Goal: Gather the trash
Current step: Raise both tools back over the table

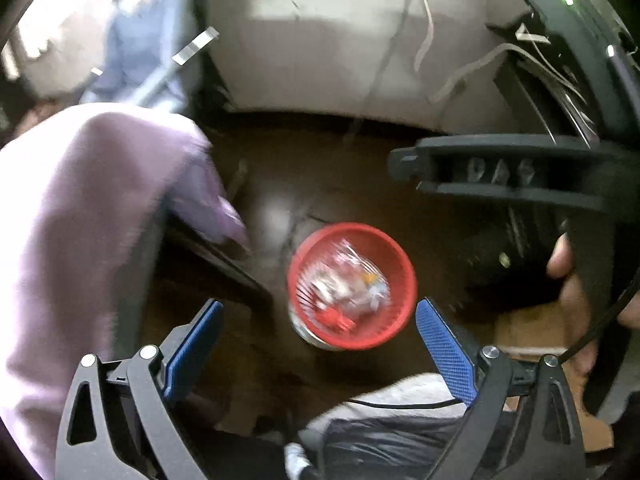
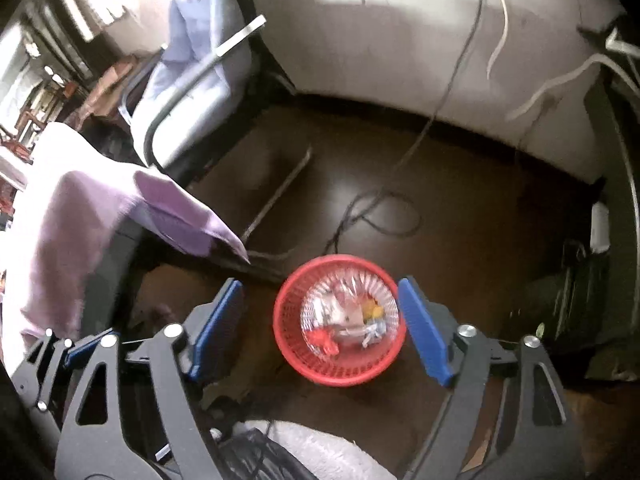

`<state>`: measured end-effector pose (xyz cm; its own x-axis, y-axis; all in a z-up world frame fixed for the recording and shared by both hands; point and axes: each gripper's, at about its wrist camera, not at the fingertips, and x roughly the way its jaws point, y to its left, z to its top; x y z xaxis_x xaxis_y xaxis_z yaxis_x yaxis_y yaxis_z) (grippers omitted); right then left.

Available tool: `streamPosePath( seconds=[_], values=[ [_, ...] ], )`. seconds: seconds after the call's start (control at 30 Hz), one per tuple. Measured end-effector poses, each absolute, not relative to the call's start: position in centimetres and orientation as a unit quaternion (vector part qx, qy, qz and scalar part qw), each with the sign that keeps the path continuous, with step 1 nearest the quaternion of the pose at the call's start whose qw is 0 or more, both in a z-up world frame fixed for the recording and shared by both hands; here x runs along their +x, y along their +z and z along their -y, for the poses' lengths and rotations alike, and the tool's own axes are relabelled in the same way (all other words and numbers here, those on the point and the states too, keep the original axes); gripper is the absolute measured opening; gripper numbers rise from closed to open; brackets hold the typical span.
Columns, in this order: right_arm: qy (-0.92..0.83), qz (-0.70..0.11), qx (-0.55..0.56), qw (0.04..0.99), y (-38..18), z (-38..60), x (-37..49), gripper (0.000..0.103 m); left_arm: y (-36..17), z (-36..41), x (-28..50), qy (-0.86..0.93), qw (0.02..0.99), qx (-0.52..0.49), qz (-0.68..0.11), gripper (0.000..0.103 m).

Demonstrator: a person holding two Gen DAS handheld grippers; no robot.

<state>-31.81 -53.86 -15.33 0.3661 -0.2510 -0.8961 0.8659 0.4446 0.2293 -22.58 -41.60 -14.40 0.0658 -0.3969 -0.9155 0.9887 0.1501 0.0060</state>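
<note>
Dark floor [image 2: 460,208], pale wall [image 2: 400,40], lilac cloth [image 2: 80,208] draped at left, red basket [image 2: 340,322] on the floor holding clear wrappers [image 2: 348,312], left gripper [image 1: 320,344] and right gripper [image 2: 320,328] both above it, jaws wide apart, holding nothing

no legible text, label, brand, number or sign appears in either wrist view. the crumpled wrappers [image 2: 352,316] inside the round red plastic mesh basket [image 2: 292,344] show coloured patches only; motion blur prevents reading any print on them.
</note>
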Motion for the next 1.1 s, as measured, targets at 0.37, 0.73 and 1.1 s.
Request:
streamPosePath(
  seconds=[0.37, 0.73, 1.1],
  values=[
    [-0.325, -0.389, 0.292, 0.811, -7.5, 48.9, -25.7, 0.081, -6.9, 35.8, -13.6, -0.478, 0.741, 0.238, -0.407, 0.095],
    [-0.224, -0.386, 0.211, 0.870, -1.4, 43.3, -13.9, 0.082, 1.7, 26.0, -0.7, -0.372, 0.810, 0.156, -0.426, 0.095],
    [-0.115, -0.397, 0.155, 0.897, 3.9, 36.9, -1.4, 0.084, 7.4, 15.9, 10.9, -0.238, 0.866, 0.074, -0.434, 0.095]
  ],
)
